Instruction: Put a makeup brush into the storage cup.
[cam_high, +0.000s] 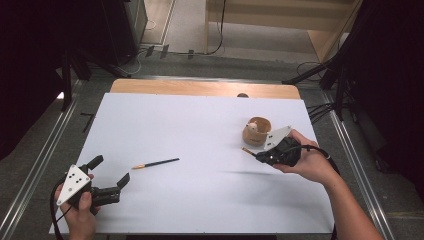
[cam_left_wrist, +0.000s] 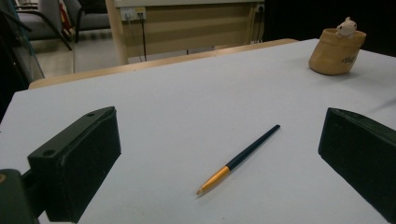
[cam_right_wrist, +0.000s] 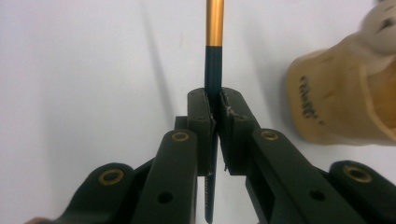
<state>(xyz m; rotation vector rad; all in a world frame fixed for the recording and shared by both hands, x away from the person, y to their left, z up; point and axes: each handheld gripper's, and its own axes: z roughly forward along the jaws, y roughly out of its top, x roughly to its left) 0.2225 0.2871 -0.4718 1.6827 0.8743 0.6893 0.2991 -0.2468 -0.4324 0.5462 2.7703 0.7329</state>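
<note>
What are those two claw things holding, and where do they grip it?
The right gripper pinches a pen by its dark shaft, below the gold end. The left gripper is open, holding nothing.

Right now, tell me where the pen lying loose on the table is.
In the high view the loose pen lies on the white table, left of centre, just ahead of the open left claw and far from the tan holder.

matt white table cover (cam_high: 200, 200), glossy pen (cam_left_wrist: 240, 158), matt black tongs (cam_right_wrist: 216, 112)
</note>
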